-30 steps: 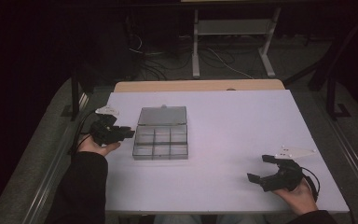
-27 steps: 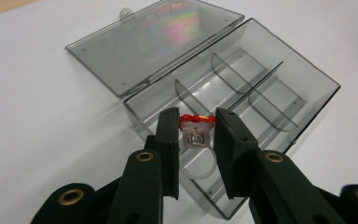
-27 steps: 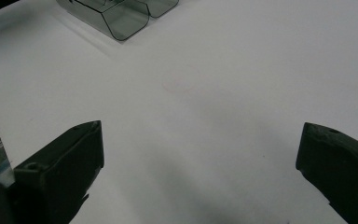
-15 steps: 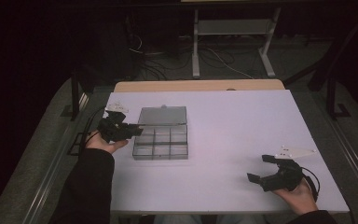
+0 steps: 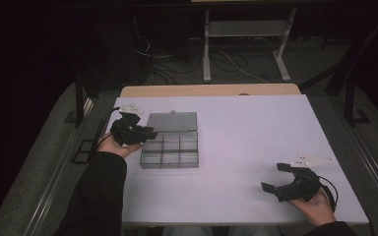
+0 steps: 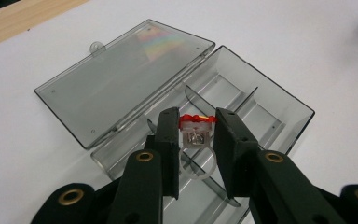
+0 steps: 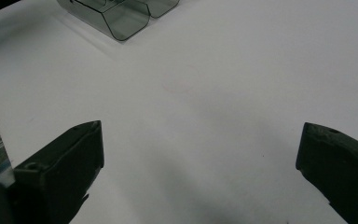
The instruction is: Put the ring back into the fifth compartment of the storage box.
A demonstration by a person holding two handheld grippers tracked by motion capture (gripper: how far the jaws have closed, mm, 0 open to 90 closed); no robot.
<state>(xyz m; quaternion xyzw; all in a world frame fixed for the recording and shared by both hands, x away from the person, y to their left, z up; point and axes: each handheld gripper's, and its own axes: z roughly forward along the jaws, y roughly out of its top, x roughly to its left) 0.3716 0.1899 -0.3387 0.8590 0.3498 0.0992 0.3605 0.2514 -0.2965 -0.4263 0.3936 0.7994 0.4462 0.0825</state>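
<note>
Left gripper (image 6: 193, 135) clamps a red-topped ring (image 6: 196, 128) above the open compartment box (image 6: 279, 100); lower squarely into one cell, then release. Right gripper (image 7: 200, 154) wide open, empty.

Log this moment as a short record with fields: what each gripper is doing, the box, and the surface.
left gripper: shut on a small red-topped clear ring, held over the box's compartments
right gripper: open, nothing between its jaws, above bare table
box: smoky clear plastic, divided into compartments, lid folded flat open
table: white top, wooden strip along the far edge
</note>
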